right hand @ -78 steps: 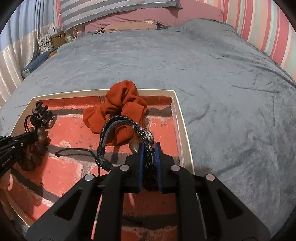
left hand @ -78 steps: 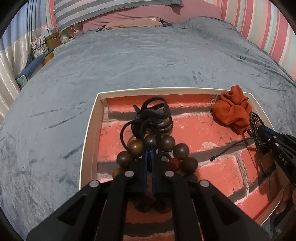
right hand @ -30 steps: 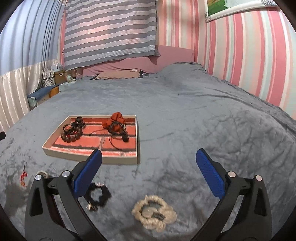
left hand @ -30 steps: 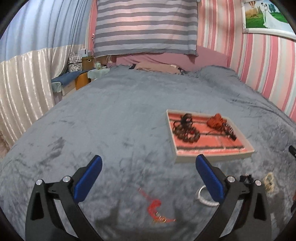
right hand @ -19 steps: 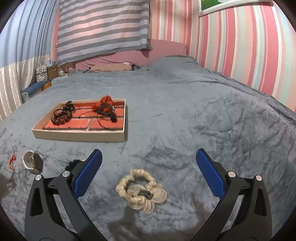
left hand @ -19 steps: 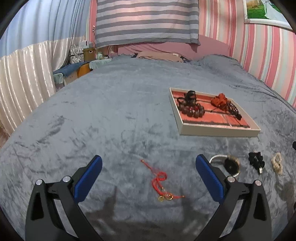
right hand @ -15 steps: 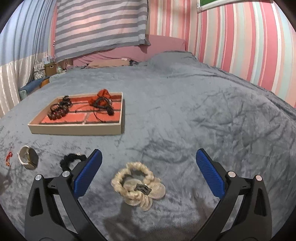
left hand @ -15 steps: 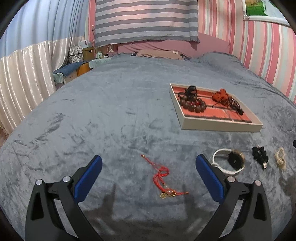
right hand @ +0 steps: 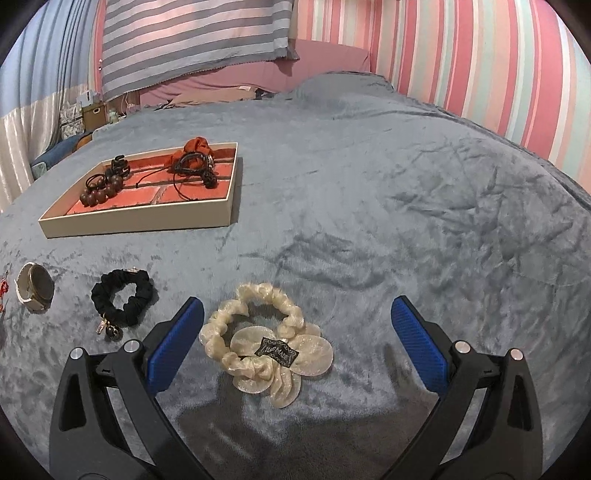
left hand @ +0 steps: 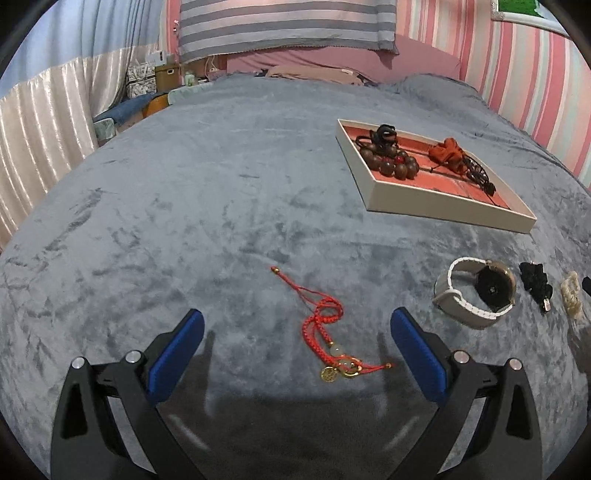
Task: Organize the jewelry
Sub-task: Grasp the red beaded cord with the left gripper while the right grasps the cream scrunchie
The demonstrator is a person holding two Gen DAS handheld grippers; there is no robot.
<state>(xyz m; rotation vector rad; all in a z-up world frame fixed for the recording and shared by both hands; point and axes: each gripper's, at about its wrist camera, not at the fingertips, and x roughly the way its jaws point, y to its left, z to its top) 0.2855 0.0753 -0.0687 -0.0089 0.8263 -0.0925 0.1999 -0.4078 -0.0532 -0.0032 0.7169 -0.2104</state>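
Observation:
My left gripper (left hand: 295, 325) is open and empty, low over a red cord bracelet (left hand: 325, 328) with a gold charm that lies between its fingers. A white-strapped watch (left hand: 476, 291) lies to its right. My right gripper (right hand: 295, 314) is open and empty, with a cream scrunchie (right hand: 266, 343) between its fingers. A black scrunchie (right hand: 122, 299) and the watch (right hand: 35, 288) lie to the left. The tray (right hand: 136, 221) with a brick-pattern floor holds a wooden bead bracelet (right hand: 101, 190), an orange scrunchie (right hand: 194, 147) and black cords. The tray also shows in the left wrist view (left hand: 443, 205).
Everything lies on a grey velvet bedspread (right hand: 388, 184). A striped pillow (left hand: 288, 26) and pink headboard stand at the far end. Boxes and a curtain (left hand: 40, 122) are off the left side of the bed. Striped wall on the right.
Both grippers let go of the bead bracelet and the braided bracelet in the tray, opened, and pulled back. They have since dropped closer to the red cord bracelet and the cream scrunchie.

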